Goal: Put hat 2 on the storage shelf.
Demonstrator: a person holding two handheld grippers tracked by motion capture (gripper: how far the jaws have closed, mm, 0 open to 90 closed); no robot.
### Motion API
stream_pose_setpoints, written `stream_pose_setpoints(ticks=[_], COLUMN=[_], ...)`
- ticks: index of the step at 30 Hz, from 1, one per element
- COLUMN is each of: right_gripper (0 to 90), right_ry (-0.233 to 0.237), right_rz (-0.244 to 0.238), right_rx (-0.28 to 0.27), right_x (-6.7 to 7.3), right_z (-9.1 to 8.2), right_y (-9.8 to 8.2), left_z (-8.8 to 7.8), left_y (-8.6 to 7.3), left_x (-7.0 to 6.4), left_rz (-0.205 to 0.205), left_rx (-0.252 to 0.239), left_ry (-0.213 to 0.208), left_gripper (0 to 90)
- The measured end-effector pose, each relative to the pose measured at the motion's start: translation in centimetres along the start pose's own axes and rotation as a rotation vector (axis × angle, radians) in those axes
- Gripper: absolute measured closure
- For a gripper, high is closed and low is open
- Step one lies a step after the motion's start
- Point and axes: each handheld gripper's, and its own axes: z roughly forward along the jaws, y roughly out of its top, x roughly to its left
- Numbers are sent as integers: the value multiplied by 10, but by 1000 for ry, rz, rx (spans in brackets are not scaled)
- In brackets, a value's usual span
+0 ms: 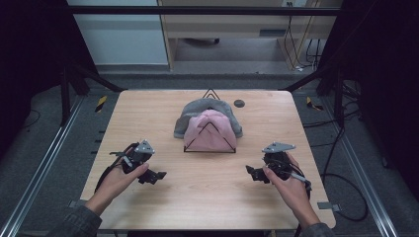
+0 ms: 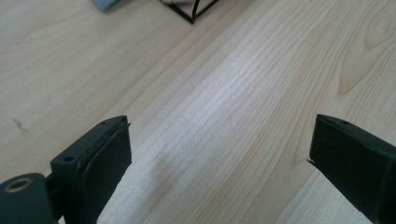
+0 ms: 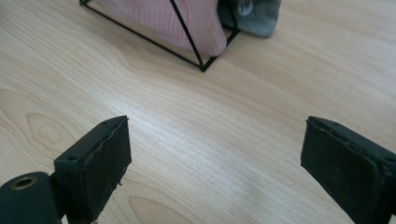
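A black wire rack (image 1: 210, 134) stands at the middle of the wooden table (image 1: 148, 113), a pink knit hat (image 1: 209, 129) draped over it and a grey hat (image 1: 195, 110) just behind, touching the pink one. The left gripper (image 1: 157, 176) sits near the rack's front left, its jaws spread wide with nothing between them. The right gripper (image 1: 251, 173), near its front right, is likewise released.

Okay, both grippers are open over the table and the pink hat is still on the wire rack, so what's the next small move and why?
Probably ease the right gripper forward toward the pink hat. Its jaws stand wide open and hold nothing, and the right gripper view shows the hat's near edge on the black wire rack just ahead, with bare wooden table between.
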Motion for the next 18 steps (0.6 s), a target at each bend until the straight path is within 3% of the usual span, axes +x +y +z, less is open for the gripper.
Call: stream_pose_setpoints(ticks=[5,11,18], right_gripper=[82,89,98], right_ry=[2,-2,-21], right_rz=[1,17,82], right_rx=[42,53,54], right_x=[2,4,-1], right_z=[16,31,49], right_y=[-6,-9,-11], left_z=[11,20,29], left_y=[-8,-15,-21], left_x=[2,5,12], left_rz=[-13,-32,-55], left_rx=[26,45,54], left_ry=[-12,-18,-16], left_gripper=[49,44,43])
